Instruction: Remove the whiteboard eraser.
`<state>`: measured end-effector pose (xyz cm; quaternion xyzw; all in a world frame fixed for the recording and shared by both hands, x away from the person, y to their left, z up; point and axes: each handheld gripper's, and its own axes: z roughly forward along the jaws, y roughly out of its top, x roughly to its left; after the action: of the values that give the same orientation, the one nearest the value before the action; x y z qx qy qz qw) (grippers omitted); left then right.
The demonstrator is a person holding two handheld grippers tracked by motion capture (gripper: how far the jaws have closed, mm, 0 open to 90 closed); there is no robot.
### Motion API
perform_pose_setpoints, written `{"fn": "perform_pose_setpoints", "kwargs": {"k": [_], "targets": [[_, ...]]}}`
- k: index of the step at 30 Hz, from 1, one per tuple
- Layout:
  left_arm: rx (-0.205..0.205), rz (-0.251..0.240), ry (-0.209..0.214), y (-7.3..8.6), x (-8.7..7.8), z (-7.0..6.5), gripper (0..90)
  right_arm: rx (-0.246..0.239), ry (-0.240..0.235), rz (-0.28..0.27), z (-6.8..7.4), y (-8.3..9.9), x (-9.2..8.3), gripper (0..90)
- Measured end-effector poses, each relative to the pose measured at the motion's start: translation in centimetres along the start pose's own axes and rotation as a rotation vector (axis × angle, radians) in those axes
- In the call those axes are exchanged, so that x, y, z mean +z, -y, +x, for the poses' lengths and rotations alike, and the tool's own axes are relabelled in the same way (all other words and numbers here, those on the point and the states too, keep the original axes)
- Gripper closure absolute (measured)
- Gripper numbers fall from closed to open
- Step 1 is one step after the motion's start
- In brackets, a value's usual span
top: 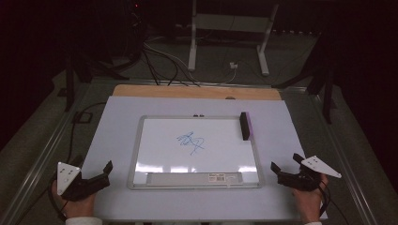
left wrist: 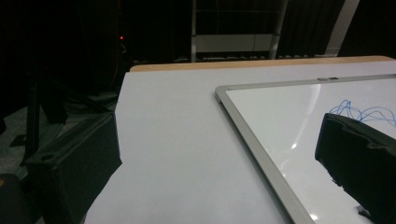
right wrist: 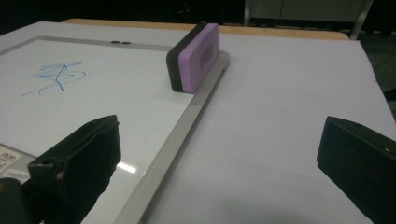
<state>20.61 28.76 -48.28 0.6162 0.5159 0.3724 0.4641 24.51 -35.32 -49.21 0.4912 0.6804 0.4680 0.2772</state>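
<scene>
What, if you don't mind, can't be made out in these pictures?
- Small printed label on the white, silver-framed whiteboard: text too small in the high view, cut off by the edge in the right gripper view.
- Blue marker scribble: partly hidden by a black jaw in the left gripper view.
- Purple and black block eraser: its imprint is blurred.
</scene>
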Motion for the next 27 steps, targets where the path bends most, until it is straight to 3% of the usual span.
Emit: {"fn": "perform_pose_setpoints", "kwargs": {"k": [13, 27], "targets": [[0.012, 0.015, -0.005, 0.1, 0.3, 0.0, 0.9, 0.000, 0.026, -0.047, 0.7, -1.3, -1.3, 0.2], [0.014, 0.035, -0.026, 0.3, 0.5, -0.1, 0.9, 0.010, 0.003, -0.078, 1.1, -3.2, -1.7, 0.2]]}}
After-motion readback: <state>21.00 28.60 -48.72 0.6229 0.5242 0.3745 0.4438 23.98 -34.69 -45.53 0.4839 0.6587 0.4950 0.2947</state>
